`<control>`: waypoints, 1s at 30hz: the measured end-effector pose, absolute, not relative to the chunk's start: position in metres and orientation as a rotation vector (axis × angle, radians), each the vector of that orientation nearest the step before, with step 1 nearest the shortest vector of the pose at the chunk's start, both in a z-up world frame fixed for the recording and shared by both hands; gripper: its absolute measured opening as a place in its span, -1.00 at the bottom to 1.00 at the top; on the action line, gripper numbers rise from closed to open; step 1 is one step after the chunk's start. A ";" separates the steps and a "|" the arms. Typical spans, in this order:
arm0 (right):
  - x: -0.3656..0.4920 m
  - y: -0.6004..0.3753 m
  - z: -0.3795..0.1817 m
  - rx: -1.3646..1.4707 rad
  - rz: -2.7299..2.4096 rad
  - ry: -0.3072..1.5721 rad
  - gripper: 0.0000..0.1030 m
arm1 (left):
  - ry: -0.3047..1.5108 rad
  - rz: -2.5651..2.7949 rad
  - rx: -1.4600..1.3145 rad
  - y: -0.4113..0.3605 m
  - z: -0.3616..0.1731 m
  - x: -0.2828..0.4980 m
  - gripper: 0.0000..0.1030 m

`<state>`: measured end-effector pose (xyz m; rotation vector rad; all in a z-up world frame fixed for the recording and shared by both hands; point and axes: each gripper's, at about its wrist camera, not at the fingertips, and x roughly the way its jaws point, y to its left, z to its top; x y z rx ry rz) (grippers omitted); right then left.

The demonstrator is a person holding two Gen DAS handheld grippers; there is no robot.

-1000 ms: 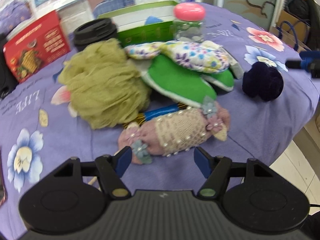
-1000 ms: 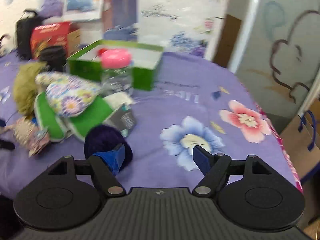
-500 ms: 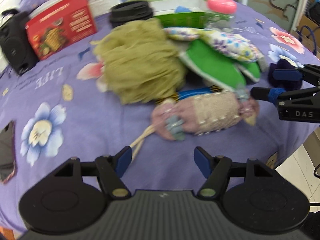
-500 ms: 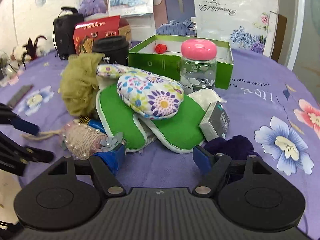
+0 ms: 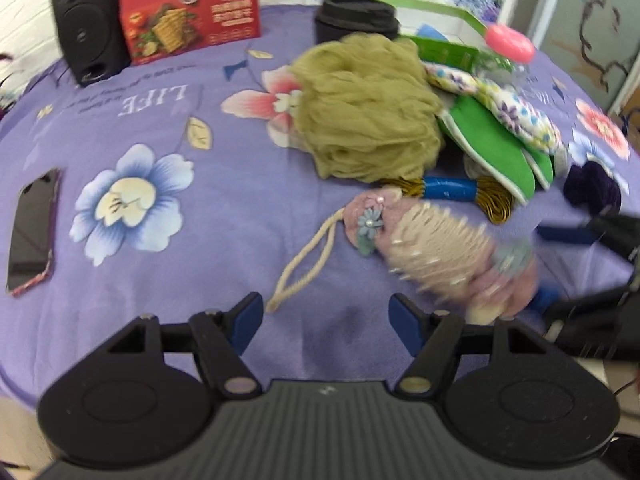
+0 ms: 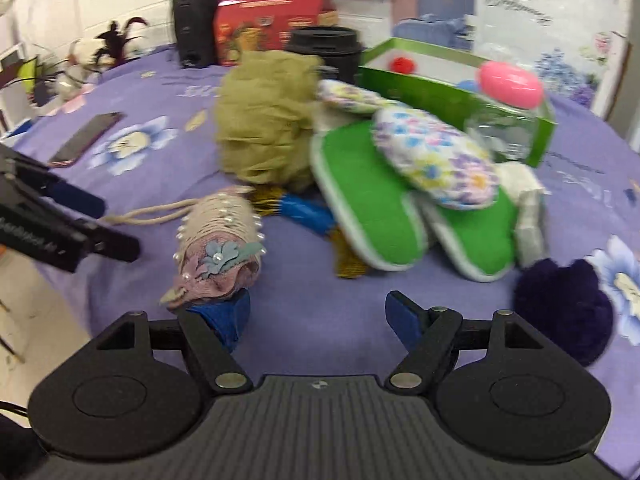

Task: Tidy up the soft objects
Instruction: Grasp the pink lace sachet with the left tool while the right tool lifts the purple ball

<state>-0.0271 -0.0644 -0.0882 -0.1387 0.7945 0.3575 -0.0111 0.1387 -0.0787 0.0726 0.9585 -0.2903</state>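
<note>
A pink knitted pouch with pearls [image 5: 436, 252] lies near the table's front edge, its cord loop [image 5: 308, 256] trailing left. Behind it sit an olive mesh pouf [image 5: 368, 108], green slippers [image 5: 492, 144], a floral pad [image 6: 436, 160], a blue-banded thread skein [image 5: 448, 188] and a dark purple pompom [image 6: 564, 308]. My left gripper [image 5: 326, 320] is open, just left of the pouch. My right gripper [image 6: 318, 316] is open, its left finger [image 6: 224, 316] touching the pouch's near end [image 6: 220, 248]; the pouch is not between the fingers.
A green box [image 6: 452, 92] with a red ball, a pink-lidded jar [image 6: 508, 116], a black cup [image 6: 324, 52], a red carton [image 5: 192, 8] and a speaker [image 5: 88, 24] stand at the back. A phone [image 5: 32, 232] lies at the left. The table edge runs just below the pouch.
Both grippers swung left. The right gripper moved from the purple pompom over to the pink pouch. The left gripper shifted left, so the pouch now lies to its right.
</note>
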 end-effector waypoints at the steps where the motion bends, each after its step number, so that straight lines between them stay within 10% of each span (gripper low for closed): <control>1: -0.026 -0.055 -0.091 -0.144 0.393 0.804 0.18 | 0.952 -0.285 0.059 0.140 -0.075 -0.012 0.38; 30: -0.013 -0.208 -0.074 -0.050 0.004 0.708 0.19 | 1.041 -0.306 0.144 0.052 -0.114 0.023 0.48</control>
